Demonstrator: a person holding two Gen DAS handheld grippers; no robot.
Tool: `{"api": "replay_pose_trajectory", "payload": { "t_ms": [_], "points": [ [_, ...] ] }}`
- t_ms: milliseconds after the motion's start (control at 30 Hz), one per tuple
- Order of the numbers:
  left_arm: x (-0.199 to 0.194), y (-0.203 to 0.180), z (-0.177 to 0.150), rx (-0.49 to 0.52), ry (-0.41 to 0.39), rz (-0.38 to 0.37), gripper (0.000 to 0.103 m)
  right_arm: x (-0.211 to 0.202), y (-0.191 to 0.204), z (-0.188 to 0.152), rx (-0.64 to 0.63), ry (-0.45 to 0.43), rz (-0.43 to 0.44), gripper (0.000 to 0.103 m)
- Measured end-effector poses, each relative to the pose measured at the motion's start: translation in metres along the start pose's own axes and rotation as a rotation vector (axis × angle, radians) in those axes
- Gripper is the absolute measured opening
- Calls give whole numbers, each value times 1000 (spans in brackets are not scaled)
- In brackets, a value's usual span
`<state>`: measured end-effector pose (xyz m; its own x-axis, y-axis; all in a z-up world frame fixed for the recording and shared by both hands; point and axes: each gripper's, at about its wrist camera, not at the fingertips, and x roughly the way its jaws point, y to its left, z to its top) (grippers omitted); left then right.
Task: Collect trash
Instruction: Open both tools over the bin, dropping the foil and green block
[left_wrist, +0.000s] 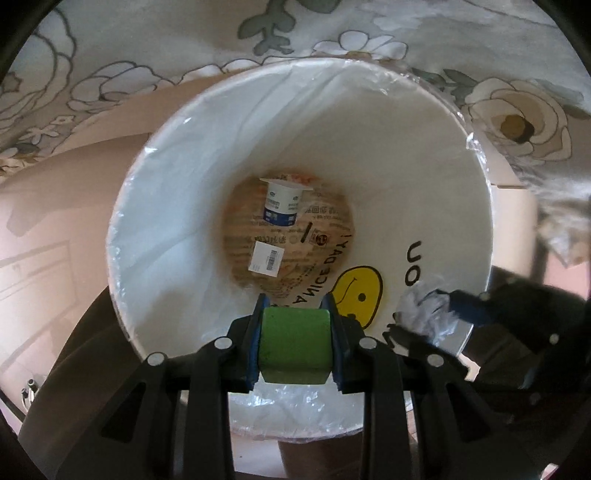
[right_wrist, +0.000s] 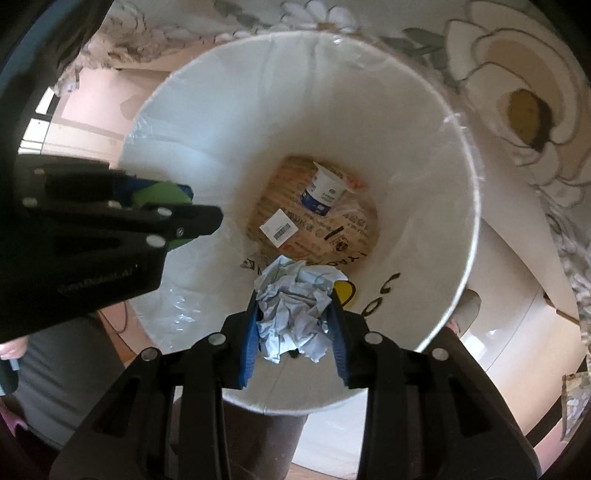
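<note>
Left wrist view: left gripper clamps a green block above the white bin. Right gripper grips crumpled paper over the near rim, hiding the bin's lettering; a yogurt cup lies at the bottom.

Green block; white bin; floral cloth.

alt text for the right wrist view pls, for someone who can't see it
The right gripper holds a crumpled paper ball above the open white bin, which holds a yogurt cup and a brown printed bag. At left, the left gripper holds a green block over the same bin.
</note>
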<state>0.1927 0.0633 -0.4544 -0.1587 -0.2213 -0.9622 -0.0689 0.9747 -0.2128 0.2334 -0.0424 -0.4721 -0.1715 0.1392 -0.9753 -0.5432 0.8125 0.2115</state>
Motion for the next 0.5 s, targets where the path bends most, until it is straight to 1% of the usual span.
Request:
{"api": "replay_pose_trajectory", "payload": {
  "t_ms": [33, 67, 133, 167, 500],
  "points": [
    [0, 0, 0, -3, 3, 4, 32, 2, 0, 1, 2, 0, -2, 37],
    [1, 1, 1, -9, 6, 5, 32, 4, -1, 2, 9, 4, -4, 39],
    [6, 3, 2, -26, 28, -6, 40, 5, -2, 3, 21, 10, -8, 45],
    [7, 4, 2, -34, 33, -9, 46, 6, -3, 3, 24, 10, -11, 49],
    [8, 1, 3, -26, 41, -8, 47, 11, -9, 2, 22, 10, -17, 50]
  ]
}}
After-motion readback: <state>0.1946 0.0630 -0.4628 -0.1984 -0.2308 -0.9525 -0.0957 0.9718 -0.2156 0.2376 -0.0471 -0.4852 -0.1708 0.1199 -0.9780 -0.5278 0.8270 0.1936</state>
